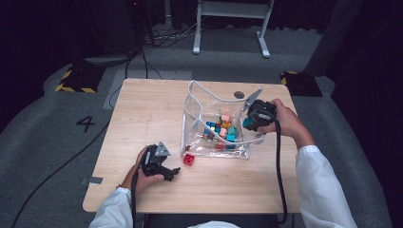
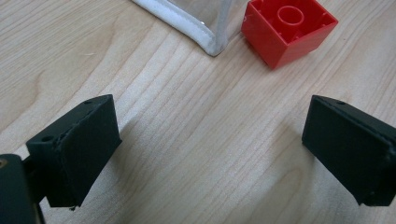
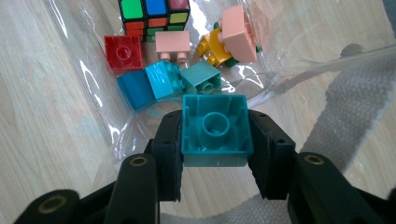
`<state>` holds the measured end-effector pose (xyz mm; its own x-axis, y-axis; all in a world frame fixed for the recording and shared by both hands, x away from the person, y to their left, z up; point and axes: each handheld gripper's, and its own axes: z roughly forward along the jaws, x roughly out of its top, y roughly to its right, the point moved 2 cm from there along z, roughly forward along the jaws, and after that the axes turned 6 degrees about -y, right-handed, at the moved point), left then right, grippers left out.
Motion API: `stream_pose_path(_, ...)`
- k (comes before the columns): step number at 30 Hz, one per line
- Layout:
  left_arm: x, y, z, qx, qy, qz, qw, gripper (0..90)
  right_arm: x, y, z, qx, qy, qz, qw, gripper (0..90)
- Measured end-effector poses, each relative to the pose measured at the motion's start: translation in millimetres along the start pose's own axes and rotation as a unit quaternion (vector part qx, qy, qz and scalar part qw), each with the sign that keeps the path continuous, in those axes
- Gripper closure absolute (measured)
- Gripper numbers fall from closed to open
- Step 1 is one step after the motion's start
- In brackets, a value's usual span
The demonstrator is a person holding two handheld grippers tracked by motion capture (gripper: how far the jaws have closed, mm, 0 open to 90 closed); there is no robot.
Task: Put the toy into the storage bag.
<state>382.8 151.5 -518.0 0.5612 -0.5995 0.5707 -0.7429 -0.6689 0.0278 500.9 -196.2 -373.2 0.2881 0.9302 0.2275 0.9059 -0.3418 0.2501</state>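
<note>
Teal brick (image 3: 215, 129) clamped in right gripper (image 3: 215, 154) fingers above the bag (image 1: 192, 123); left gripper (image 2: 210, 149) fingers wide.

wooden table (image 1: 142, 109) | clear bag (image 1: 199, 107) | red brick (image 1: 189, 159) beside bag

The red brick (image 2: 288, 30) and clear bag (image 2: 196, 25) are cut off by the top edge.

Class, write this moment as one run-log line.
right tool: shut on teal brick | over clear bag | left tool: open, empty | red brick: on table beside bag
</note>
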Motion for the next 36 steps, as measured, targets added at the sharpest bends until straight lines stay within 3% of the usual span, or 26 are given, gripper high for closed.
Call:
stream_pose_path(2, 0.7, -0.9, 0.6, -0.001, 0.005, 0.008, 1.0000, 4.1, -0.7, -0.3, -0.8, -0.006, -0.006, 0.004, 1.0000, 59.3)
stream_pose_path(7, 0.6, -0.5, 0.9, -0.003, 0.005, 0.005, 1.0000, 4.1, -5.3, 2.5, -2.8, -0.010, -0.012, 0.011, 0.9998, 59.2)
stream_pose_path(21, 0.6, -0.6, 0.9, -0.003, 0.005, 0.006, 1.0000, 4.1, -11.8, 1.5, -7.6, -0.012, 0.014, 0.016, 0.9997, 56.5)
stream_pose_path(30, 0.6, -0.5, 1.0, -0.003, 0.006, 0.005, 1.0000, 4.1, -16.0, -4.1, -14.6, 0.001, 0.063, 0.021, 0.9978, 52.2)
stream_pose_path(33, 0.6, -0.5, 1.0, -0.003, 0.005, 0.005, 1.0000, 4.1, -17.7, -6.8, -17.4, 0.010, 0.084, 0.030, 0.9960, 50.3)
stream_pose_path(35, 0.6, -0.5, 0.9, -0.003, 0.005, 0.005, 1.0000, 4.1, -18.2, -6.4, -18.7, 0.001, 0.103, 0.016, 0.9946, 47.6)
stream_pose_path(36, 0.7, -0.5, 0.9, -0.004, 0.005, 0.005, 1.0000, 4.1, -19.1, -7.7, -20.1, 0.003, 0.108, 0.021, 0.9940, 47.0)
